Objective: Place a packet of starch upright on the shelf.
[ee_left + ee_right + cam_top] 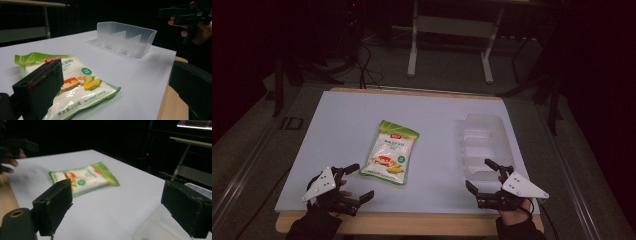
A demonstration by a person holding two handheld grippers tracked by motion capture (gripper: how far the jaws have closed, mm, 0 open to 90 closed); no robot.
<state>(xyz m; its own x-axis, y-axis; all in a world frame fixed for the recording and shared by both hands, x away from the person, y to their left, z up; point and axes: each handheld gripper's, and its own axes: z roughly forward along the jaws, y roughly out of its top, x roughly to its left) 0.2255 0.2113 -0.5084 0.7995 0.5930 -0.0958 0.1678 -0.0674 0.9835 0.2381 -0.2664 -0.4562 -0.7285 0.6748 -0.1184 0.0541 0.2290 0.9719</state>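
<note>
A green-and-white bag of corn starch [390, 152] lies flat near the middle of the white table top [352, 115]. To its right stands a clear plastic tray [484, 145] with dividers, nothing inside it. My left gripper [363, 180] rests at the front left, just left of the bag's near end, jaws open and holding nothing. In the left gripper view the bag [75, 82] lies close by the left jaw and the tray [125, 40] stands farther off. My right gripper [477, 174] is open at the tray's near end. In the right gripper view the bag [85, 178] lies ahead and the tray's rim [160, 230] sits low right.
The table's wooden front edge [412, 222] runs just under both hands. Behind the table stand a metal-legged frame [449, 45] and floor cables [362, 70]. The room around is dark. Bare white surface lies between bag and tray.
</note>
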